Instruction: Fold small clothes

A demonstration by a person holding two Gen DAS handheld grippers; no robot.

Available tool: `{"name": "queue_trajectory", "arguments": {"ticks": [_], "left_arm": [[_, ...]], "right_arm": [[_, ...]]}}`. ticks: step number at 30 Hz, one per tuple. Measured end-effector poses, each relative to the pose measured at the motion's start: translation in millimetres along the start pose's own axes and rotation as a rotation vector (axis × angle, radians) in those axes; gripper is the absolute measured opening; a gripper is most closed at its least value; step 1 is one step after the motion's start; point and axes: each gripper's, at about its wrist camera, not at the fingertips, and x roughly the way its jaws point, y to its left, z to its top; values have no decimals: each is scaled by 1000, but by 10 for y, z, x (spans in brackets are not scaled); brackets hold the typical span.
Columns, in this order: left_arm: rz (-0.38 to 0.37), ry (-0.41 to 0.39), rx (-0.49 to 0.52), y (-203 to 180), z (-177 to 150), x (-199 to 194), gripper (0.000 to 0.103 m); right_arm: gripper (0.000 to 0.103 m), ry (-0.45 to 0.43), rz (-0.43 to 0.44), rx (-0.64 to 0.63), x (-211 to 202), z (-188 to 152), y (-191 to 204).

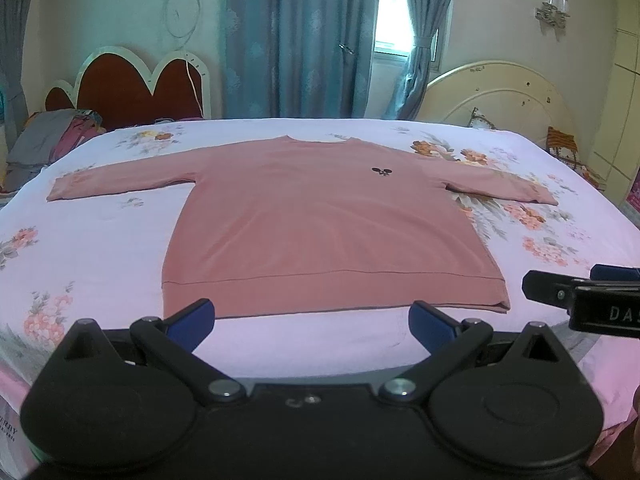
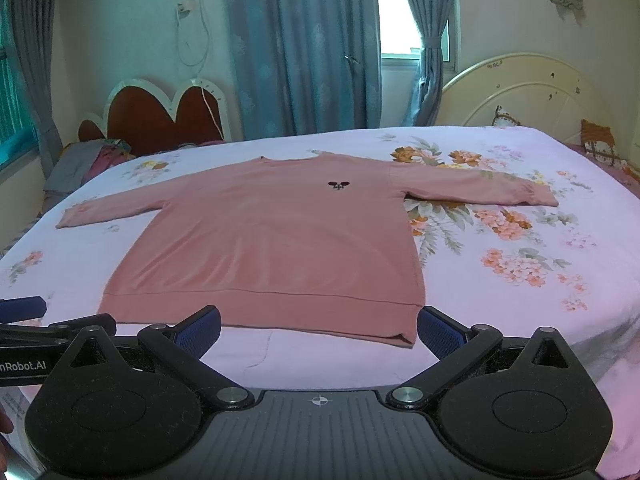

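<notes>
A pink long-sleeved top (image 1: 320,224) (image 2: 272,248) lies flat and face up on the bed, both sleeves spread out sideways, with a small dark emblem (image 1: 381,171) on the chest. Its hem faces me. My left gripper (image 1: 312,322) is open just short of the hem, holding nothing. My right gripper (image 2: 319,328) is also open, its fingers apart in front of the hem's right corner, empty. The right gripper also shows at the right edge of the left wrist view (image 1: 580,296).
The bed has a lilac floral sheet (image 1: 100,248) (image 2: 520,280). A pile of grey and pink clothes (image 1: 48,140) lies at the far left. A cream headboard (image 2: 528,96) and a red one (image 2: 160,116) stand behind, with blue curtains (image 1: 288,36).
</notes>
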Motion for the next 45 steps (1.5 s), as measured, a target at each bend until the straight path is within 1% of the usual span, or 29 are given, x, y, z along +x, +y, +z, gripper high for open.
{"name": "queue_trajectory", "arguments": {"ticks": [35, 45], "left_arm": [[5, 1, -11, 32, -31, 16, 103], [-3, 2, -9, 43, -39, 23, 103]], "right_arm": [[103, 2, -1, 2, 57, 17, 18], [103, 3, -8, 4, 52, 29, 13]]}}
